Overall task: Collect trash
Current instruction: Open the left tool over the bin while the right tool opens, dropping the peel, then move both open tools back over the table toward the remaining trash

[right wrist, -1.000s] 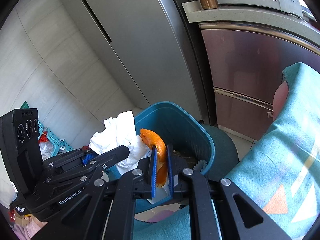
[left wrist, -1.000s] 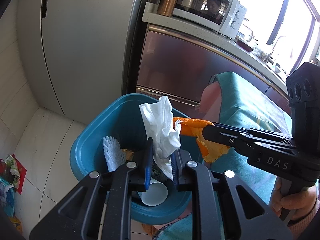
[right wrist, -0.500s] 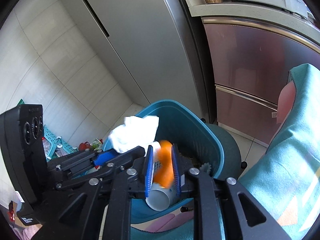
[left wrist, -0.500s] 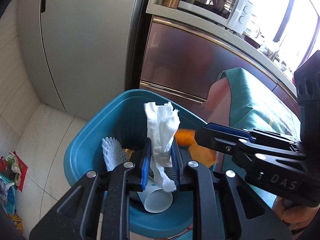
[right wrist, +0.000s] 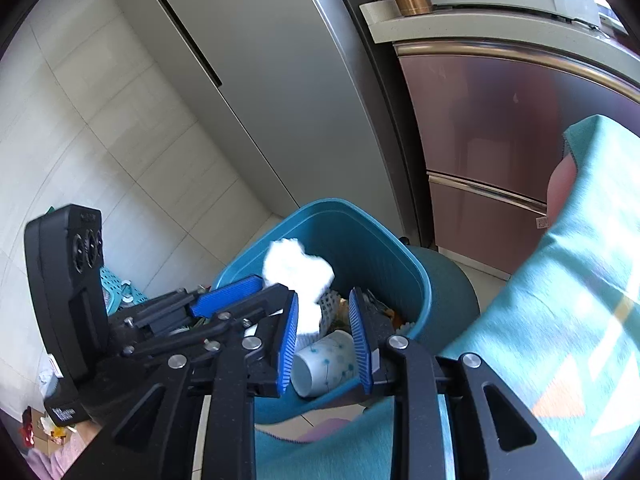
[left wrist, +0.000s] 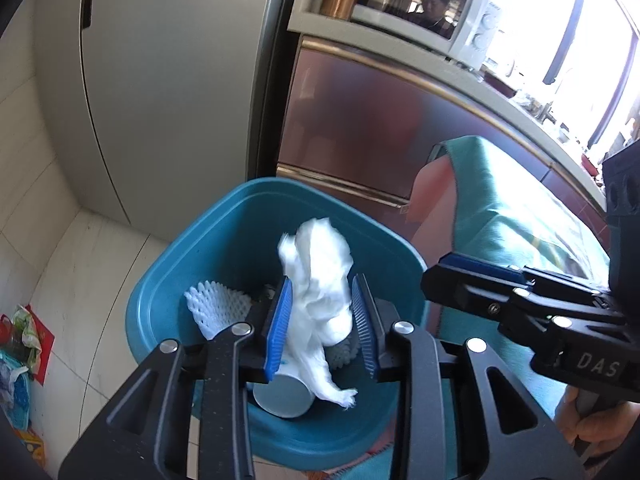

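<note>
Left wrist view: left gripper (left wrist: 322, 322) above a teal bin (left wrist: 168, 280). Its jaws have just been opening; they stand apart, with a white tissue (left wrist: 320, 304) blurred between the blue pads, whether touching them I cannot tell. In the bin: white foam net (left wrist: 216, 308), paper cup (left wrist: 284, 396). Right gripper (left wrist: 452, 270) at right, over the bin's rim; a hand (left wrist: 592, 424) on its handle. Behind: fridge (left wrist: 172, 80), microwave (left wrist: 420, 12).

Right wrist view: right gripper (right wrist: 324, 340) over the same bin (right wrist: 400, 264). Jaws just opened, now spread, nothing between the pads. Below the gap lies the cup (right wrist: 324, 364), on its side. The tissue (right wrist: 298, 276) hangs over the bin by the left gripper (right wrist: 240, 292). Teal cloth (right wrist: 560, 300) at right.
</note>
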### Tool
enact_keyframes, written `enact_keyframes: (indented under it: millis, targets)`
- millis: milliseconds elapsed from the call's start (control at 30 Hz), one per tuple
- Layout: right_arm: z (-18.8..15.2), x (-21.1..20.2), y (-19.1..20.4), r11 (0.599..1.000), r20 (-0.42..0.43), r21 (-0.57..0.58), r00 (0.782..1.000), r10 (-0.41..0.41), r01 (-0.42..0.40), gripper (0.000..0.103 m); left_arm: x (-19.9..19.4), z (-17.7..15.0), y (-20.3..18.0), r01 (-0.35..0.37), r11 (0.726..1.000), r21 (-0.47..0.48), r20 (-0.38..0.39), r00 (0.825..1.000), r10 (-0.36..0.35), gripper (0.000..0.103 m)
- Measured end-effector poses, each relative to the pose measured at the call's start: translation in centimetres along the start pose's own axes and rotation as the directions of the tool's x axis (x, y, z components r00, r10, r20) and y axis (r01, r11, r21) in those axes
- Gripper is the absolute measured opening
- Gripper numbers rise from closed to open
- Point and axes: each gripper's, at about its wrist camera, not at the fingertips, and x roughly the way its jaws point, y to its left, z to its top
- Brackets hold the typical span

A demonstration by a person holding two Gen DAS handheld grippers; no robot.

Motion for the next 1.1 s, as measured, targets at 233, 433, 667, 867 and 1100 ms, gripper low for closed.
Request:
enact_keyframes:
  millis: [233,433,667,867,1100]
  targets:
    - [-1.9,-2.7,-0.7,1.0,0.043,-0.007,0.999,0.008,-0.008,0.031,-3.4,-0.6,-2.0,0.048,0.997,0.054,0.06,0.997,-0.051,0.039]
    - [-4.4,-6.4,-1.6,1.0,0.102,-0.015,0.995,-0.005,0.006,0.036,-6.0,-1.6,-4.3,0.113,0.988,0.109,0.09,0.988,-0.123,0.046]
    - [-7.2,-12.7,-4.3,0.996,0.191,0.039,0.978,-0.083,0.077,0.038,-7.8,-2.7,-9.3,0.214,0.954,0.212,0.09,0.967,-0.237,0.049]
    - [-9.9,-18.3,-8.1,0.973,0.246,0.149,0.946,-0.209,0.176,0.039,-7.3,-3.4,-15.5,0.311,0.902,0.301,0.03,0.942,-0.335,0.049]
    - [-13.9,-24.8,-13.0,0.908,0.294,0.311,0.88,-0.374,0.282,0.04,-5.2,-4.9,-23.8,0.416,0.826,0.38,-0.085,0.905,-0.417,0.05]
